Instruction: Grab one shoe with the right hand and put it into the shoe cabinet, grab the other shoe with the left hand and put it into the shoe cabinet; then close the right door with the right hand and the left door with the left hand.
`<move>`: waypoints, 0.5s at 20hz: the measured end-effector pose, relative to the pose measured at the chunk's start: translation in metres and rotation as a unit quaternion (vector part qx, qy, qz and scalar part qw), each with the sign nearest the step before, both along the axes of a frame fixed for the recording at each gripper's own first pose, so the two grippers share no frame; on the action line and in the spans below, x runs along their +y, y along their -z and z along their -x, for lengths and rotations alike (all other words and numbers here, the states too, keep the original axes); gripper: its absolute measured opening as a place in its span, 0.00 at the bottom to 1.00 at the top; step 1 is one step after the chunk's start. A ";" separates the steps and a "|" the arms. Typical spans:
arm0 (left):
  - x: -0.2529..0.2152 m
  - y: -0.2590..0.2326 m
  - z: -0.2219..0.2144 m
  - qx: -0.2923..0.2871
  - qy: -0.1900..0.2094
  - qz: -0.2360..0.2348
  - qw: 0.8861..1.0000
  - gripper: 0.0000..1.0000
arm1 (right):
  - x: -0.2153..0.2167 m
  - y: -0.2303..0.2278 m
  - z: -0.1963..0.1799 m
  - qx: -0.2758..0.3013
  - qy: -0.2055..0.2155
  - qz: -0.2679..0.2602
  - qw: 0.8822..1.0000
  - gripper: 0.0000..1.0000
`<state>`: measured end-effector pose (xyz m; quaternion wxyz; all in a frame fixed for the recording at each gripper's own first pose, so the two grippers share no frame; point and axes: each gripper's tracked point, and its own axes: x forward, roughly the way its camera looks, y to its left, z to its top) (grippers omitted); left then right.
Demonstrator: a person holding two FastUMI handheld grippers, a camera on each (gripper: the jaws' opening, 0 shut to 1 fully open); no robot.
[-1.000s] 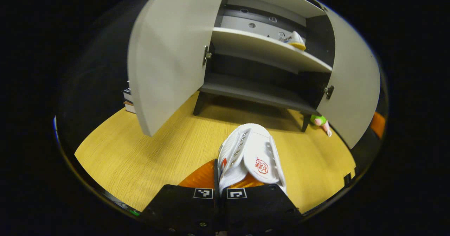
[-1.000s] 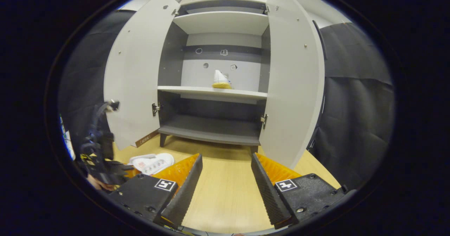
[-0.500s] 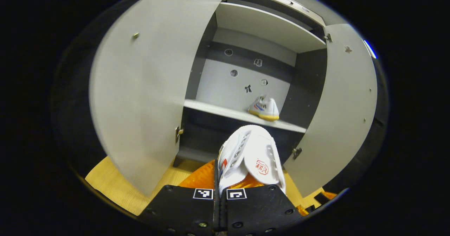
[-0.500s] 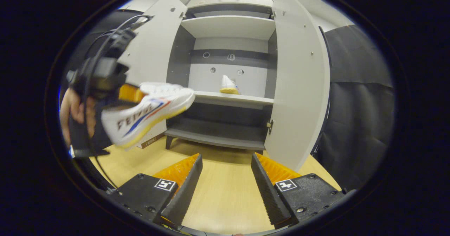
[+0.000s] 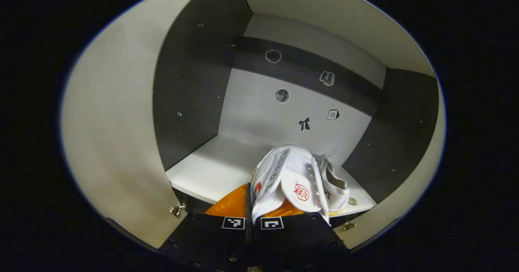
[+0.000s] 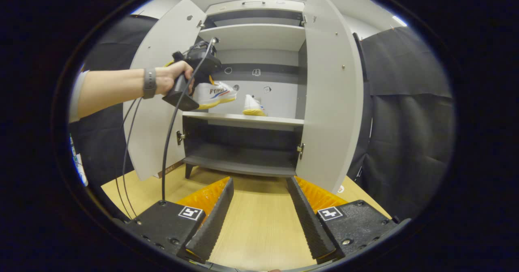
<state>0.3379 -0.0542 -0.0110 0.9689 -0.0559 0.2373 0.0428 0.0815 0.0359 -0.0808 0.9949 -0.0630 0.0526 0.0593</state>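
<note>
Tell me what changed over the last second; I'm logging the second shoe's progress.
The left hand-held gripper carried the white sneaker up from the wooden floor to the grey cabinet's middle shelf, beside the shoe already there. It stays clamped. The right hand-held gripper stayed open and low; both doors remain open.

Shoe cabinet (image 6: 332, 101) matt laminate; table (image 6: 259, 227) wood-grain; shoe (image 5: 290, 178) mesh cloth.

Wooden floor (image 6: 259, 227), small wall stickers (image 5: 304, 123)
</note>
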 end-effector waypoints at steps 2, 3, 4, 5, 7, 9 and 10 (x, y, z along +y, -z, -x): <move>0.001 0.005 -0.024 0.011 -0.005 -0.020 1.000 0.00 | -0.007 0.002 -0.001 -0.001 0.009 -0.001 1.000 0.88; -0.003 0.009 -0.031 0.018 -0.006 -0.019 1.000 0.00 | -0.009 0.003 -0.001 0.000 0.012 -0.001 1.000 0.88; -0.007 0.010 -0.039 0.022 -0.006 -0.017 1.000 0.00 | -0.011 0.005 -0.001 0.003 0.014 -0.001 1.000 0.88; -0.010 0.012 -0.048 0.028 -0.005 -0.017 0.999 0.00 | -0.014 0.007 -0.002 0.006 0.017 0.000 1.000 0.88; -0.009 0.020 -0.060 0.044 -0.009 -0.028 0.999 0.00 | -0.019 0.007 -0.003 0.007 0.022 -0.004 1.000 0.88; -0.005 0.031 -0.068 0.064 -0.020 -0.037 0.997 0.00 | -0.024 0.006 -0.002 0.007 0.027 -0.005 1.000 0.88; -0.003 0.036 -0.072 0.072 -0.025 -0.037 0.996 0.00 | -0.027 0.006 -0.002 0.007 0.030 -0.004 1.000 0.88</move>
